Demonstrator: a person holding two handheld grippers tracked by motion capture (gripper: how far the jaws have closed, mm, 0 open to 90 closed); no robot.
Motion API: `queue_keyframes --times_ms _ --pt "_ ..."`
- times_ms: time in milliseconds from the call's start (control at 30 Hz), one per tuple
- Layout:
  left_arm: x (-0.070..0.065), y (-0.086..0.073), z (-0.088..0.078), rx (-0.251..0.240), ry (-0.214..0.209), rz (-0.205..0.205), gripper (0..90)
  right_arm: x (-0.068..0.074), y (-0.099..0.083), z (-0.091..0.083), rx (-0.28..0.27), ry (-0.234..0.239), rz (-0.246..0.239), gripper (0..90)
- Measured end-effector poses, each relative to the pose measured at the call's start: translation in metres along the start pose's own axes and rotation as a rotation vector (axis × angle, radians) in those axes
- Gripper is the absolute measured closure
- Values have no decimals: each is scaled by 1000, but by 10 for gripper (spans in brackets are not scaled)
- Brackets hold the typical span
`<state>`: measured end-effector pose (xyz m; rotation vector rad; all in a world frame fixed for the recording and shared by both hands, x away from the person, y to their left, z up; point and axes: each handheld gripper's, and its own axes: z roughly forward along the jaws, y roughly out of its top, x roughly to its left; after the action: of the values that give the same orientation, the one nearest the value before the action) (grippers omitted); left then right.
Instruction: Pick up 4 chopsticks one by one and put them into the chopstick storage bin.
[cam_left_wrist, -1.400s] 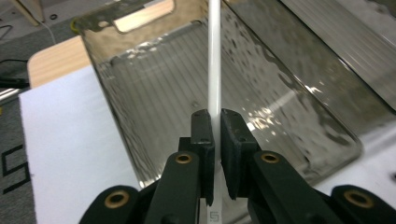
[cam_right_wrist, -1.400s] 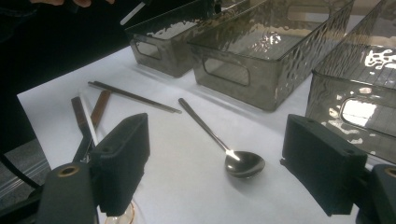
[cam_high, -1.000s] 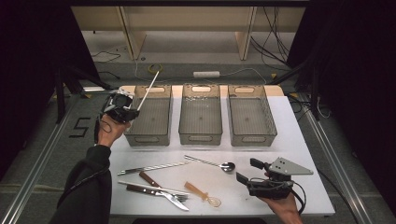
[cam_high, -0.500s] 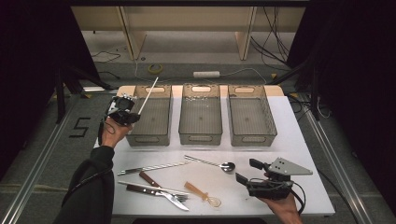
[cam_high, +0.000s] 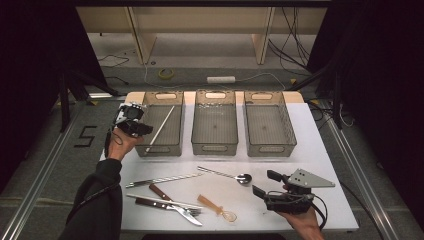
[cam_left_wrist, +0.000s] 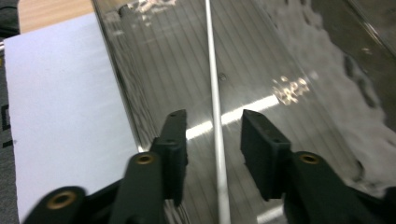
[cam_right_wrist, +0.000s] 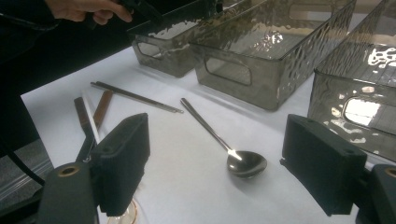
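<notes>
At far-left corner of worktop (cam_high: 320, 165), high view: left gripper (cam_high: 134, 125) held at near-left rim of left bin (cam_high: 159, 149). Jaws just opened from a tight clench. White stick (cam_high: 161, 127), 1 second ago gripped and standing up above the bin, now released and lying slantwise inside it, lower end toward the bin's near-left corner. Judged: deposit of this piece complete; next piece to be taken from the near edge. Remaining there: striped metal chopsticks (cam_high: 165, 179), steel spoon (cam_high: 225, 174), brown-handled cutlery (cam_high: 160, 192), amber plastic spoon (cam_high: 216, 207). Middle bin (cam_high: 215, 147) and right bin (cam_high: 270, 148) without contents. Right gripper (cam_high: 265, 183) near the near-right corner, jaws spread, holding nothing.

Left gripper view: left gripper (cam_left_wrist: 214, 128) with black, blocky jaws parted and clear gaps on both sides of the white stick (cam_left_wrist: 215, 93). Stick thin, straight, matt. Bin floor (cam_left_wrist: 280, 70) smoky, translucent plastic, ribbed and glossy with bright glints.

Right gripper view: right gripper (cam_right_wrist: 215, 154) wide open and empty, aimed at the steel spoon (cam_right_wrist: 233, 154); long slim handle, polished oval bowl, lying flat and untouched on the smooth white surface. 3 bins beyond, walls dimpled, cut-out handles in the near ends.
</notes>
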<state>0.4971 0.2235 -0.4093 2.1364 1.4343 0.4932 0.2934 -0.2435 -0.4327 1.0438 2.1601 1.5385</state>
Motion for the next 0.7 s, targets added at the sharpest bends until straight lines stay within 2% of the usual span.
queue_keyframes --times_ms 100,167,267,333,367,433,500,600,700 --pt "-10 -5 -13 -8 -42 20 464 0 0 0 3 0 0 241" --pt "-18 -11 -22 -22 -75 56 432 0 0 1 5 -1 1 241" --pt "-32 -20 -32 4 -105 132 365 1 0 1 3 -1 1 241" --pt "-40 -26 -40 -3 -129 161 339 1 0 1 5 1 -2 241" --pt "-44 -29 -43 11 -150 172 333 1 0 1 7 2 -3 240" --pt "-52 -35 -48 27 -156 207 310 2 0 1 7 5 -4 240" --pt "-58 -41 -52 41 -181 235 289 3 0 1 11 7 -10 240" --pt "-67 -50 -55 56 -212 258 275 2 0 1 11 8 -9 240" --pt "-76 -61 -56 98 -220 291 253 2 0 1 11 7 -8 240"
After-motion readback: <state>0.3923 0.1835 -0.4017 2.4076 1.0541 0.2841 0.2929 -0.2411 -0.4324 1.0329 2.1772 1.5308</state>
